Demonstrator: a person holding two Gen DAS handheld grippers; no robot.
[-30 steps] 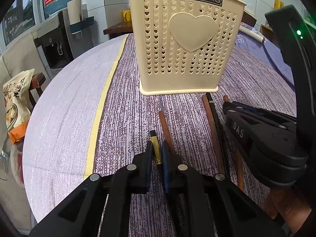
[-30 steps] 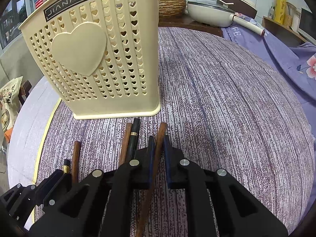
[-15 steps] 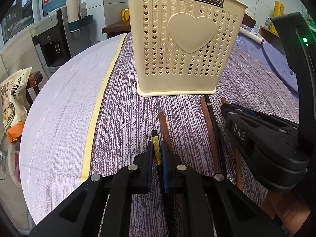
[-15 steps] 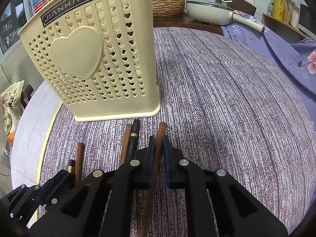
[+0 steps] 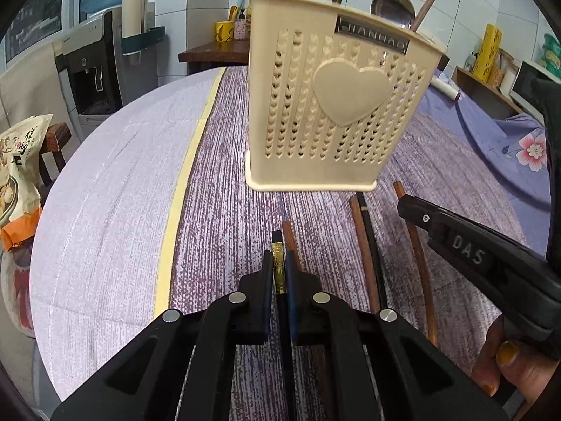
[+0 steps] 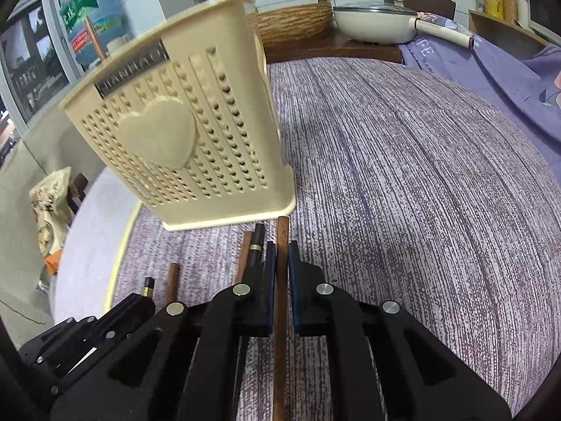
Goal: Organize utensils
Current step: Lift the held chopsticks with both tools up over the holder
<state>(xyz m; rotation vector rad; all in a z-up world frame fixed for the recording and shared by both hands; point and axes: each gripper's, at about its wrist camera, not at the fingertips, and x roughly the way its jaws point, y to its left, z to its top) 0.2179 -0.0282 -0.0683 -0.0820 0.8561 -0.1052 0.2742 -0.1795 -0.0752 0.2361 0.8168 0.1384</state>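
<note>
A cream perforated utensil holder (image 5: 329, 112) (image 6: 182, 140) with a heart on its front stands on the purple striped tablecloth, with chopsticks sticking out of its top. My left gripper (image 5: 279, 258) is shut on a black chopstick with a gold band (image 5: 277, 242). A brown chopstick (image 5: 289, 235) lies just right of it. My right gripper (image 6: 280, 249) is shut on another brown chopstick (image 6: 282, 231), whose tip points at the holder's base. Between the grippers lie a brown chopstick (image 6: 245, 249) and a black chopstick (image 6: 257, 236), side by side. The right gripper (image 5: 408, 207) also shows in the left wrist view.
A yellow stripe (image 5: 182, 189) splits the tablecloth into a pale left part and a purple right part. A snack bag (image 5: 17, 161) and a water dispenser (image 5: 101, 66) stand off the table's left. A white pan (image 6: 375, 21) and floral purple cloth (image 5: 508, 147) lie behind and right.
The right gripper has risen a little and rolled with its brown chopstick, so the holder looks tilted in its view. The left gripper tilted slightly and has hardly shifted.
</note>
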